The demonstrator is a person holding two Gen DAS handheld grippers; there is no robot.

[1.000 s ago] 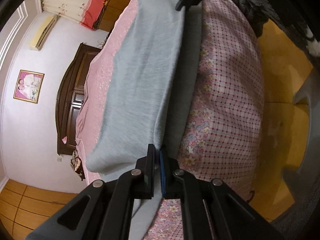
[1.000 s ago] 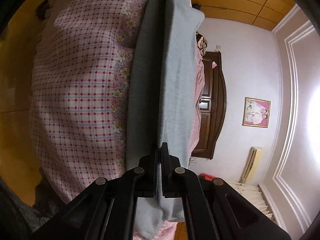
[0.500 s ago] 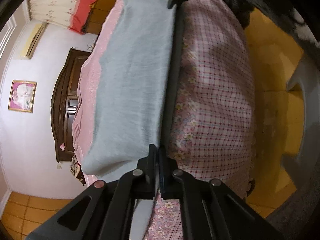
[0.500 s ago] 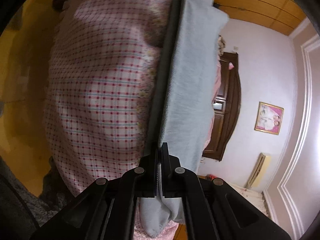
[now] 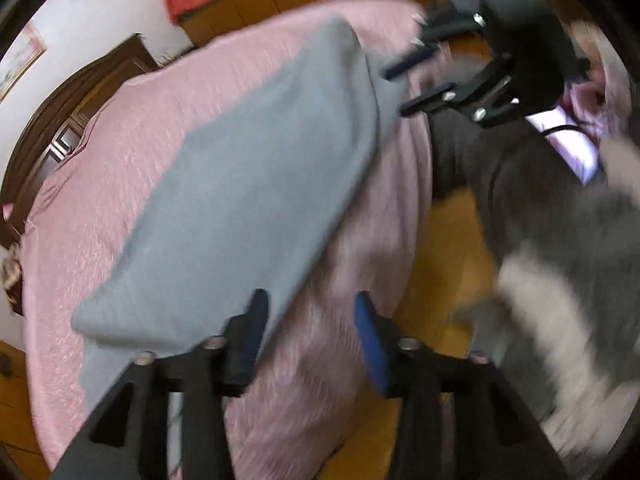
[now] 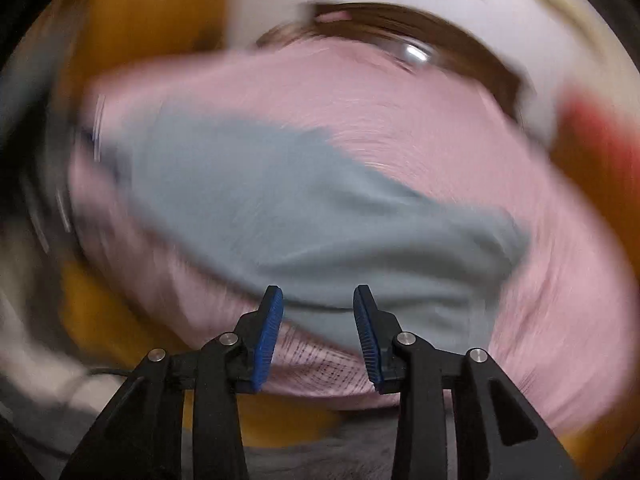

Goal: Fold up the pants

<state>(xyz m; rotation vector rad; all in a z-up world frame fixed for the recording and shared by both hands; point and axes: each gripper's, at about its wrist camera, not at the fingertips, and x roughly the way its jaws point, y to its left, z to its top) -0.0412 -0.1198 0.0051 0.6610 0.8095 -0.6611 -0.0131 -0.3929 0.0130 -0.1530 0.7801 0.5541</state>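
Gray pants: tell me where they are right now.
The gray pants lie folded on the pink bed, near its edge, just ahead of the open left gripper and right gripper.

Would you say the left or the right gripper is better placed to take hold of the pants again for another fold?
Probably the left gripper: its open jaws sit right at the near edge of the grey pants on the pink bed. The right gripper is also open and close, so it's marginal.

L wrist cam: close above bed (image 5: 120,168) edge, looks along it, headboard off to the left; right gripper (image 5: 404,88) in view far end. R wrist cam: blurred, close, faces headboard. Shared: bed w/ pants (image 5: 248,208) (image 6: 304,216).
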